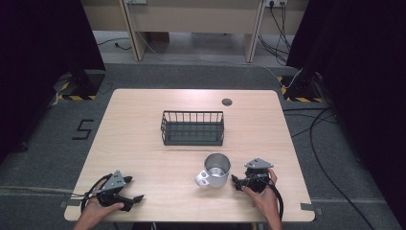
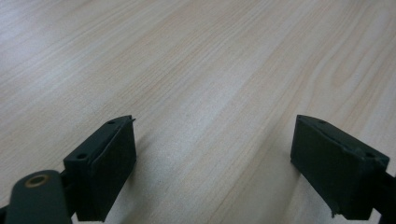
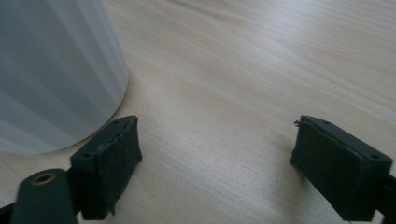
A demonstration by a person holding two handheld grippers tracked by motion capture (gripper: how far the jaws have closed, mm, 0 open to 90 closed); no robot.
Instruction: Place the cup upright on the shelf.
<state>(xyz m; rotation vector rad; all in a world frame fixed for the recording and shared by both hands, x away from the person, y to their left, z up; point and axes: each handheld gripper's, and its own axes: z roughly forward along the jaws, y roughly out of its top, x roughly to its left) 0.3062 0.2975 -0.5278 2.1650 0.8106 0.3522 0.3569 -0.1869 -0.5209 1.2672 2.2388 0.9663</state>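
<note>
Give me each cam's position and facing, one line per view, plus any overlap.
High view: above the person's side, looking forward and down on the table; both forearms, left tongs, right tongs, cup, wire basket.
Left gripper view: rides the left tongs, low over bare tabletop, jaws open.
Right gripper view: rides the right tongs, jaws open, cup beside.
Shared: cup, wood tabletop.

Silver mug (image 1: 216, 170), black wire basket (image 1: 193, 128), pale wood-grain table (image 1: 143, 158) — black-jawed right hand-held gripper (image 1: 235, 180).
</note>
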